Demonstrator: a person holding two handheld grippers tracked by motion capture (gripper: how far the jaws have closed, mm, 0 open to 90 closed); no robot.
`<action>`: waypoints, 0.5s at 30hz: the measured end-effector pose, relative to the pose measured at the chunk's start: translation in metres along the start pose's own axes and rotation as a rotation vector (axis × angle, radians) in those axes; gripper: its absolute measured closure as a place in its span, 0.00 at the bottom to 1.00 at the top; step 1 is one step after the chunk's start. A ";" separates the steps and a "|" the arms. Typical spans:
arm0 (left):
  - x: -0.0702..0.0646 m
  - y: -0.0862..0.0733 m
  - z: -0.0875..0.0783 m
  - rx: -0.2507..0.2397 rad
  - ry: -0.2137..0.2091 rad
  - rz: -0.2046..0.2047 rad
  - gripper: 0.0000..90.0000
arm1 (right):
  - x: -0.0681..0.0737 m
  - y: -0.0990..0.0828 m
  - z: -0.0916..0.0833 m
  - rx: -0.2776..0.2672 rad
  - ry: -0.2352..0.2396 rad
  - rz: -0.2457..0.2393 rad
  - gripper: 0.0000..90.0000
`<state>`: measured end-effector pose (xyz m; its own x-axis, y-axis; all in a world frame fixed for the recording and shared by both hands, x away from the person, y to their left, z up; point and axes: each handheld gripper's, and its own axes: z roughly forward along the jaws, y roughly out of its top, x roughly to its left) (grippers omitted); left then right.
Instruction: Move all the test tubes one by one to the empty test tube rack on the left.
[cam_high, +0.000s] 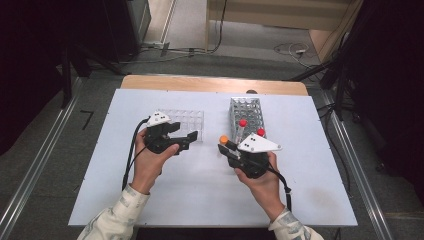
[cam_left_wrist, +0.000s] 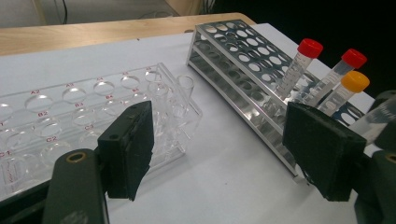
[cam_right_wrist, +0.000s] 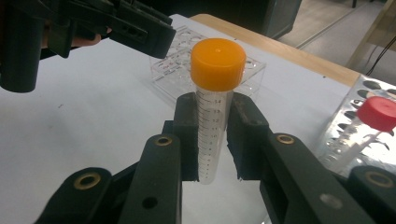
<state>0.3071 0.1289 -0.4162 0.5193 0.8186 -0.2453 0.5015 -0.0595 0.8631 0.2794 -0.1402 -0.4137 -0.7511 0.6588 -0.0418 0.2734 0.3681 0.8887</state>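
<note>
An orange-capped clear tube stands upright between my right gripper's pads, which are shut on its graduated body. From above, that gripper holds the tube just left of the metal rack. Two red-capped tubes lean in the rack's near end. My left gripper is open and empty, hovering at the near right corner of a clear plastic rack. In the left gripper view its pads stand wide apart over bare white table.
The white table has a wooden strip along its far edge. The clear rack has labelled empty wells. The metal rack has many empty holes. Cables trail from both grippers toward the person's sleeves.
</note>
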 end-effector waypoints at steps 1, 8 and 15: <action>0.000 0.000 -0.001 -0.001 0.001 0.000 0.29 | 0.001 0.000 0.003 0.003 0.004 0.002 0.80; 0.000 0.001 -0.004 -0.014 -0.005 0.001 0.29 | 0.006 0.002 0.025 0.037 0.015 -0.008 0.80; -0.010 0.004 -0.008 -0.020 -0.038 0.029 0.29 | 0.008 0.004 0.045 0.057 0.017 0.005 0.80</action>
<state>0.2987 0.1253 -0.4069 0.5598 0.7942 -0.2363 0.4718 -0.0710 0.8789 0.3015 -0.1042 -0.4308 -0.7593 0.6500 -0.0294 0.3109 0.4021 0.8612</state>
